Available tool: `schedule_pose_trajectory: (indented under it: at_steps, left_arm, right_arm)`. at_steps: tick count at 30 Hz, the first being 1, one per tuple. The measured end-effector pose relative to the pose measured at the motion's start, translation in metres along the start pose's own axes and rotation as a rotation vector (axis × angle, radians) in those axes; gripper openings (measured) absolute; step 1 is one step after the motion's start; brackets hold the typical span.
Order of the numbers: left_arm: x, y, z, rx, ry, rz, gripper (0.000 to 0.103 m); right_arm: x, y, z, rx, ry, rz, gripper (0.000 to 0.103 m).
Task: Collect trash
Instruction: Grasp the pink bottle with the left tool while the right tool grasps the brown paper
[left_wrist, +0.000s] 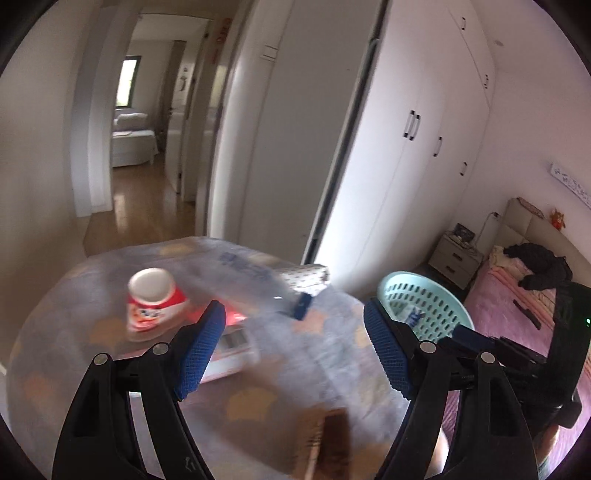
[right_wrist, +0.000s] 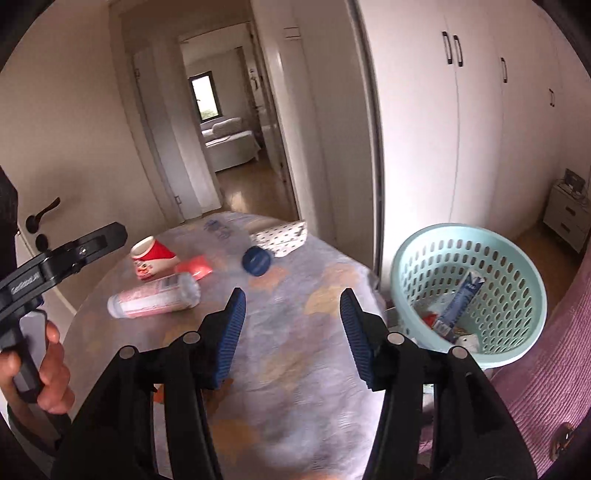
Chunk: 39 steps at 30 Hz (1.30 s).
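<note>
Right wrist view: right hand-held gripper (right_wrist: 292, 317) spread, blue pads apart, nothing between them, hovering over the round tabletop (right_wrist: 295, 369) with its patterned cloth. Left of it on the tabletop a clear bottle (right_wrist: 153, 297) with pinkish label lies on its side; behind that a red and white paper cup (right_wrist: 153, 258) tipped over, a red wrapper (right_wrist: 197, 266) just beside it. Blue lid (right_wrist: 256, 260) further back near centre, and a white dotted packet (right_wrist: 280, 238) at the far edge. Right of the tabletop, a light-green perforated basket (right_wrist: 517, 258) holds a blue and white carton (right_wrist: 460, 302) plus small scraps. Far left, the person's hand (right_wrist: 44, 369) grips the handle of the left hand-held gripper (left_wrist: 294, 314). Left wrist view: left hand-held gripper spread wide, empty, above the same tabletop; picture blurred. Cup sits just beyond its left pad, clear bottle with blue cap blurred ahead between the pads, basket beyond the right pad. Pink bed (left_wrist: 498, 306) on the right with dark clothing (left_wrist: 543, 266) on it.
</note>
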<state>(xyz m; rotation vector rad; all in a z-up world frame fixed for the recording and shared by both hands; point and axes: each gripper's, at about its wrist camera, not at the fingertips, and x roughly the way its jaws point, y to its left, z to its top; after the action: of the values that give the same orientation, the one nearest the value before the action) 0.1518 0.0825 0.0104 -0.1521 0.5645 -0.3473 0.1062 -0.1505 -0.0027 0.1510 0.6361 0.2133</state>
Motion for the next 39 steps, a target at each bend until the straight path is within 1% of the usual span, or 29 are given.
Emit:
schedule_pose_trajectory:
  at_steps: [3,4,5,7,9,10,11,12,14,15,17,20,21,22,23,24,26,27,28,29,31,33,34,36,37,39]
  left_arm:
    - [-0.002,0.046,-0.002,-0.060,0.030,0.031,0.075]
    - [0.000,0.061,-0.003,-0.079,0.040,0.052,0.075]
    - [0.002,0.075,-0.005,-0.094,0.051,0.066,0.075]
    - [0.013,0.104,-0.009,-0.133,0.088,0.091,0.075]
    - [0.024,0.122,-0.012,-0.160,0.116,0.109,0.075]
    - [0.029,0.131,-0.014,-0.174,0.129,0.110,0.075]
    - [0.037,0.140,-0.014,-0.189,0.147,0.109,0.075]
    - [0.041,0.145,-0.015,-0.198,0.155,0.111,0.075]
    - [0.051,0.153,-0.015,-0.209,0.174,0.113,0.075]
    - [0.055,0.156,-0.016,-0.210,0.190,0.106,0.074]
    - [0.057,0.157,-0.020,-0.214,0.204,0.094,0.074]
    - [0.057,0.153,-0.026,-0.209,0.230,0.066,0.074]
    - [0.053,0.151,-0.028,-0.206,0.244,0.068,0.072]
    - [0.050,0.145,-0.032,-0.210,0.258,0.069,0.071]
    - [0.048,0.140,-0.037,-0.220,0.275,0.059,0.072]
    - [0.042,0.137,-0.042,-0.237,0.294,0.023,0.072]
    - [0.028,0.130,-0.051,-0.264,0.304,-0.054,0.072]
    - [0.020,0.122,-0.057,-0.263,0.310,-0.092,0.071]
    - [0.016,0.118,-0.059,-0.262,0.314,-0.107,0.071]
    - [0.012,0.114,-0.062,-0.265,0.318,-0.118,0.071]
    - [0.007,0.104,-0.063,-0.262,0.330,-0.130,0.071]
    - [0.008,0.095,-0.060,-0.230,0.339,-0.121,0.071]
    - [0.011,0.088,-0.058,-0.198,0.346,-0.106,0.071]
    - [0.020,0.075,-0.053,-0.140,0.365,-0.044,0.071]
    - [0.026,0.071,-0.052,-0.107,0.376,-0.017,0.071]
    - [0.035,0.064,-0.050,-0.057,0.388,0.013,0.072]
  right_arm:
    - [0.005,0.032,-0.012,-0.030,0.007,0.035,0.050]
    - [0.009,0.045,-0.016,-0.031,0.017,0.052,0.052]
    - [0.012,0.055,-0.022,-0.031,0.026,0.066,0.057]
    - [0.019,0.077,-0.034,-0.033,0.038,0.067,0.063]
    - [0.027,0.093,-0.043,-0.051,0.054,0.056,0.065]
    - [0.031,0.097,-0.046,-0.056,0.066,0.046,0.070]
    - [0.036,0.102,-0.051,-0.054,0.086,0.037,0.077]
    - [0.039,0.106,-0.055,-0.049,0.104,0.038,0.079]
    - [0.049,0.110,-0.062,-0.044,0.138,0.040,0.079]
    - [0.054,0.111,-0.065,-0.049,0.149,0.030,0.079]
    - [0.060,0.112,-0.068,-0.061,0.168,0.010,0.079]
    - [0.069,0.105,-0.070,-0.053,0.203,0.008,0.078]
    - [0.071,0.101,-0.070,-0.046,0.214,0.011,0.077]
    - [0.072,0.097,-0.071,-0.040,0.224,0.015,0.069]
    - [0.073,0.093,-0.071,-0.034,0.237,0.018,0.057]
    - [0.075,0.089,-0.071,-0.028,0.246,0.022,0.052]
    - [0.079,0.080,-0.070,-0.009,0.270,0.058,0.035]
    - [0.080,0.078,-0.070,-0.004,0.277,0.070,0.034]
    - [0.079,0.075,-0.070,-0.004,0.277,0.079,0.030]
    - [0.077,0.075,-0.070,-0.013,0.273,0.081,0.026]
    - [0.071,0.074,-0.070,-0.027,0.261,0.085,0.024]
    - [0.068,0.071,-0.070,-0.030,0.260,0.096,0.021]
    - [0.067,0.070,-0.070,-0.030,0.260,0.098,0.018]
    - [0.064,0.068,-0.071,-0.031,0.257,0.100,0.013]
    - [0.062,0.066,-0.070,-0.034,0.253,0.100,0.009]
    - [0.059,0.064,-0.070,-0.038,0.246,0.104,0.008]
